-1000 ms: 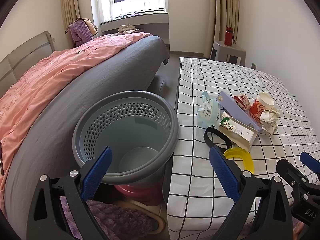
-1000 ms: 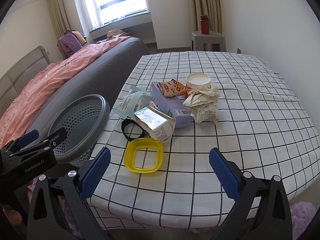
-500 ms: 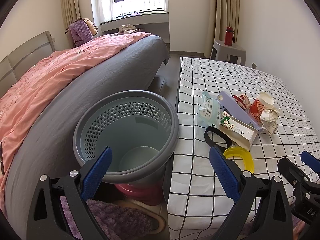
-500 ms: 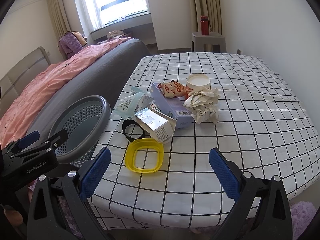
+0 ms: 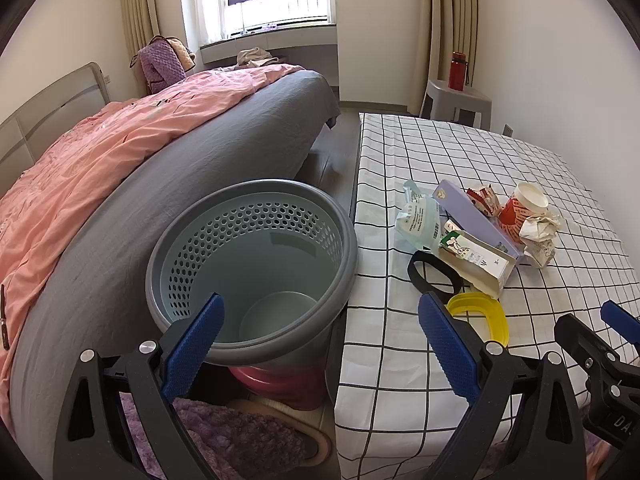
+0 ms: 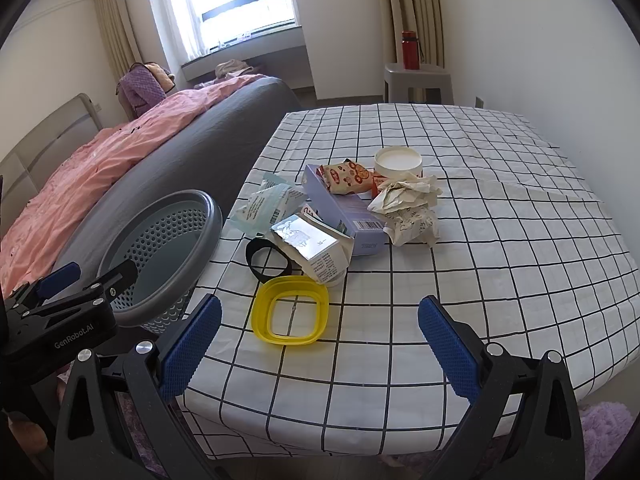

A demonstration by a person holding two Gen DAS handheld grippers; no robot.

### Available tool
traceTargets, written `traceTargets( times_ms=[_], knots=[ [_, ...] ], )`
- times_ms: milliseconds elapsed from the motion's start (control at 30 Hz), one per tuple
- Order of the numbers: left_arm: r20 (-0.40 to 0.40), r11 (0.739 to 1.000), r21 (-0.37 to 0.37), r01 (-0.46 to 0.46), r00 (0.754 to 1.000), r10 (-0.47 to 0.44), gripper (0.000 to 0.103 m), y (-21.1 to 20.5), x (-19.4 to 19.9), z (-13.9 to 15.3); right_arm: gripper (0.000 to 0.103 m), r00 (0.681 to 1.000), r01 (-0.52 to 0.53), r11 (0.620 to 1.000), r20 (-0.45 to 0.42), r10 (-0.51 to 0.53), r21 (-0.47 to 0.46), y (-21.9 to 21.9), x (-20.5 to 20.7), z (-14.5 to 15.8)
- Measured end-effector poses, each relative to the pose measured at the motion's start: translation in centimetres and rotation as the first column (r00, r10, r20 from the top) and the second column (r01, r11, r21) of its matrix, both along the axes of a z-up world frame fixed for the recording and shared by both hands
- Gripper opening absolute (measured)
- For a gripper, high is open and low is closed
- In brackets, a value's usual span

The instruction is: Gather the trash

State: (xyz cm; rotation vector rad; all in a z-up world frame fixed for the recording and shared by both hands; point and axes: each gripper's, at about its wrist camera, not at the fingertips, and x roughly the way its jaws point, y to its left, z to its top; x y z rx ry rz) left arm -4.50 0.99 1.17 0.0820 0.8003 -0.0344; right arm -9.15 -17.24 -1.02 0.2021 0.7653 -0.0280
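Observation:
A heap of trash lies on the checked tablecloth [image 6: 500,240]: a yellow plastic ring [image 6: 291,310], a black band [image 6: 267,260], a milk carton [image 6: 316,246], a purple box [image 6: 344,208], a pale wrapper [image 6: 266,206], a snack packet [image 6: 346,176], crumpled paper [image 6: 408,210] and a paper cup [image 6: 398,160]. A grey perforated bin [image 5: 252,264] stands left of the table, nothing in it. My left gripper [image 5: 318,344] hangs open over the bin's near rim. My right gripper [image 6: 318,344] is open just short of the yellow ring.
A bed with a pink cover [image 5: 100,160] and grey sheet runs along the left. A red basin [image 5: 280,384] and a purple slipper [image 5: 240,436] lie under the bin. A stool [image 6: 418,80] with a red bottle [image 6: 410,44] stands by the far wall.
Both grippers have drifted slightly; the trash sits a touch lower in the right wrist view. Nothing was picked up or let go.

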Motion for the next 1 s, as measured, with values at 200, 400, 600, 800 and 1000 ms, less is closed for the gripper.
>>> traceTargets(
  times_ms=[200, 400, 600, 800, 1000],
  knots=[
    [-0.002, 1.000, 0.000, 0.002, 1.000, -0.002, 0.093, 0.0, 0.0, 0.0, 0.097, 1.000, 0.000, 1.000, 0.000, 0.000, 0.000, 0.0, 0.0, 0.0],
    [-0.006, 1.000, -0.003, 0.009, 1.000, -0.009, 0.093, -0.1, -0.4, -0.1, 0.097, 1.000, 0.003, 1.000, -0.003, -0.002, 0.002, -0.2, -0.1, 0.0],
    [-0.019, 1.000, 0.001, 0.030, 0.999, -0.030, 0.093, -1.1, -0.4, -0.3, 0.097, 1.000, 0.022, 1.000, -0.013, -0.022, 0.012, -1.4, -0.1, -0.5],
    [-0.058, 0.997, 0.004, 0.077, 0.995, -0.077, 0.093, -3.0, -0.3, -1.3, 0.097, 0.997, 0.075, 0.997, -0.022, -0.075, 0.010, -4.4, -0.4, -1.2],
    [-0.108, 0.990, -0.008, 0.142, 0.984, -0.142, 0.093, -5.7, 0.1, -2.9, 0.097, 0.991, 0.129, 0.992, -0.034, -0.129, 0.004, -7.4, -0.8, -2.3]
  ],
)
